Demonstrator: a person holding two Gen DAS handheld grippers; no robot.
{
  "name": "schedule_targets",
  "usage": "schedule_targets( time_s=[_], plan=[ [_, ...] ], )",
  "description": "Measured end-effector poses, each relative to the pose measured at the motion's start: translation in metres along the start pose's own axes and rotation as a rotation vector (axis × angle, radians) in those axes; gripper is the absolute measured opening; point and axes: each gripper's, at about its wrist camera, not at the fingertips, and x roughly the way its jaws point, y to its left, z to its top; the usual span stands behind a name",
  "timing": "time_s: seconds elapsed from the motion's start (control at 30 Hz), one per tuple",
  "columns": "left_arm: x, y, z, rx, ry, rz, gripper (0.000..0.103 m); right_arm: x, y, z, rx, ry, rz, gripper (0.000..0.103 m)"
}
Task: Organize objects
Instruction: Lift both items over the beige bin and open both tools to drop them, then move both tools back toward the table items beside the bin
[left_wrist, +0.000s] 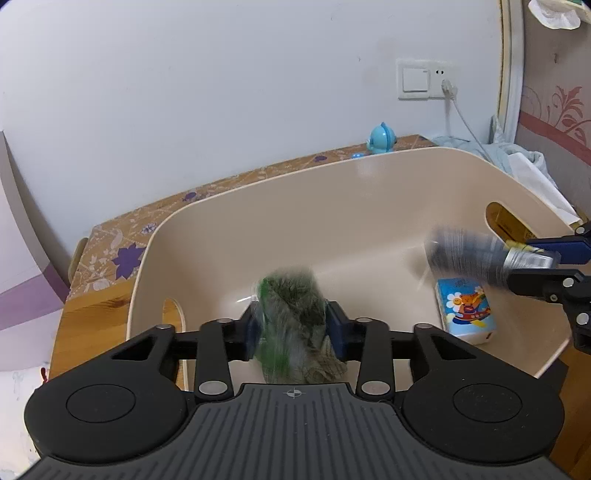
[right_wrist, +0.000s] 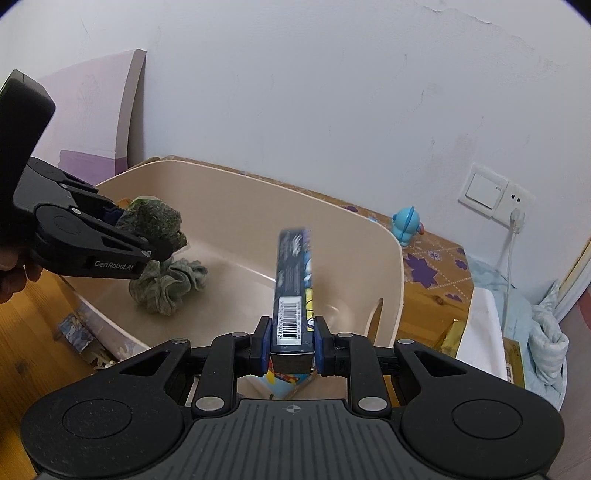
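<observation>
The left gripper (left_wrist: 293, 326) has its jaws clamped on a soft green-grey bundle (left_wrist: 295, 321), crinkled and cloth-like, part wrapped in clear film; it hangs over the near end of the tub (left_wrist: 332, 206). From the right wrist view the bundle (right_wrist: 159, 254) sags down into the tub (right_wrist: 384, 258), its lower folds at or near the floor; contact cannot be told. The right gripper (right_wrist: 291, 343) has its jaws clamped on a long dark box (right_wrist: 293, 280), rigid card with a barcode, held over the tub's other end. A tissue pack (left_wrist: 465, 310), glossy with a cartoon bear, lies on the tub floor below the box (left_wrist: 476, 256).

The tub is smooth beige plastic, oval, with slot handles. It stands on a wooden bench (left_wrist: 88, 321) partly covered by a floral patterned cloth (left_wrist: 122, 243). A blue toy (left_wrist: 382, 138) stands near the pale wall, a switch plate (left_wrist: 424, 79) above. Pale blue bedding (right_wrist: 539, 332) lies beside the bench.
</observation>
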Motion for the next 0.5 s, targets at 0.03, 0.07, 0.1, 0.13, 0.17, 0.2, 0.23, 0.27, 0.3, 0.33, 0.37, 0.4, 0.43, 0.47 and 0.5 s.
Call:
schedule_targets(
  time_s=[0.03, 0.07, 0.1, 0.13, 0.17, 0.2, 0.23, 0.27, 0.3, 0.33, 0.37, 0.4, 0.43, 0.47, 0.5],
  plan=[
    [-0.004, 0.000, 0.000, 0.001, -0.011, 0.008, 0.044, -0.001, 0.000, 0.000, 0.003, -0.001, 0.001, 0.034],
    [-0.007, -0.001, -0.001, 0.004, -0.022, 0.012, 0.051, -0.001, -0.001, -0.001, 0.007, -0.004, -0.003, 0.035],
    [-0.010, -0.001, -0.001, 0.006, -0.031, 0.015, 0.060, -0.003, -0.001, -0.001, 0.012, -0.007, -0.006, 0.036],
    [-0.015, -0.001, 0.000, 0.005, -0.042, 0.017, 0.064, -0.003, -0.002, 0.000, 0.015, -0.007, -0.007, 0.038],
    [-0.019, -0.001, 0.000, 0.001, -0.054, 0.020, 0.069, -0.006, -0.001, 0.000, 0.016, -0.012, -0.009, 0.040],
    [-0.023, -0.001, 0.000, -0.003, -0.067, 0.025, 0.074, -0.008, -0.001, 0.000, 0.014, -0.019, -0.012, 0.042],
    [-0.028, 0.000, 0.001, -0.009, -0.079, 0.030, 0.077, -0.011, 0.000, 0.001, 0.013, -0.026, -0.016, 0.045],
    [-0.032, 0.001, 0.001, -0.014, -0.089, 0.032, 0.081, -0.014, 0.000, 0.001, 0.014, -0.034, -0.017, 0.050],
    [-0.036, 0.002, 0.002, -0.019, -0.095, 0.034, 0.083, -0.016, 0.000, 0.001, 0.015, -0.039, -0.017, 0.052],
    [-0.041, 0.003, 0.003, -0.023, -0.098, 0.041, 0.083, -0.020, 0.001, 0.002, 0.015, -0.047, -0.017, 0.057],
    [-0.044, 0.003, 0.003, -0.023, -0.100, 0.045, 0.083, -0.023, 0.001, 0.002, 0.014, -0.053, -0.019, 0.061],
    [-0.047, 0.004, 0.003, -0.021, -0.101, 0.044, 0.084, -0.025, 0.002, 0.002, 0.013, -0.057, -0.021, 0.062],
    [-0.051, 0.004, 0.003, -0.019, -0.101, 0.041, 0.085, -0.028, 0.002, 0.002, 0.014, -0.062, -0.022, 0.065],
    [-0.054, 0.005, 0.002, -0.018, -0.100, 0.039, 0.085, -0.031, 0.002, 0.002, 0.015, -0.067, -0.021, 0.067],
    [-0.057, 0.006, 0.002, -0.020, -0.100, 0.037, 0.085, -0.033, 0.002, 0.001, 0.016, -0.071, -0.020, 0.069]
  ],
)
